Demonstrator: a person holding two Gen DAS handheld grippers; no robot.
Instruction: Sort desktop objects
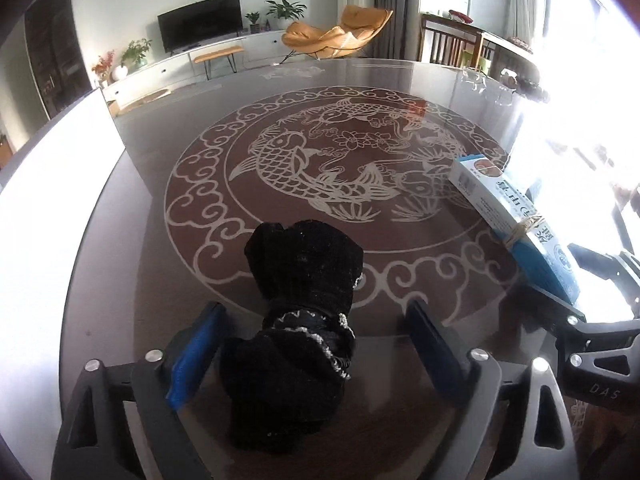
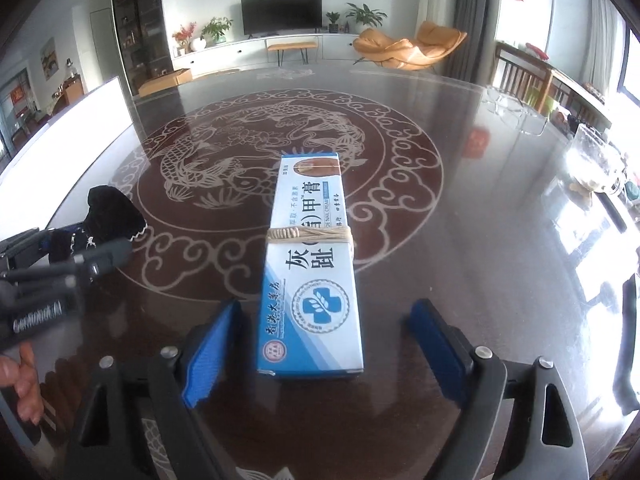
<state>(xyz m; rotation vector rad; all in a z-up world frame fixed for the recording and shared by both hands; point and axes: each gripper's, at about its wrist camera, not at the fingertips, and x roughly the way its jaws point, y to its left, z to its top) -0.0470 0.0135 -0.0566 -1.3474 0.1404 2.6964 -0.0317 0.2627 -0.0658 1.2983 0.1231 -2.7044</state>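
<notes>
My left gripper [image 1: 316, 340] stands open around the black sock [image 1: 298, 320], pads clear of it, at 6 o'clock on the table [image 1: 132, 216]. My right gripper [image 2: 324, 340] is open around the box [image 2: 312, 276] end. Closing carelessly, I may push the box askew, or the soft sock may slip.

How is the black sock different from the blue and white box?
The black sock is soft and bunched into a lumpy roll; the box is stiff, flat and straight-edged. The sock is plain dark with pale trim; the box carries printed writing and pictures. Only the box has a rubber band around it. Both lie on the glass table, each between open gripper fingers.
</notes>
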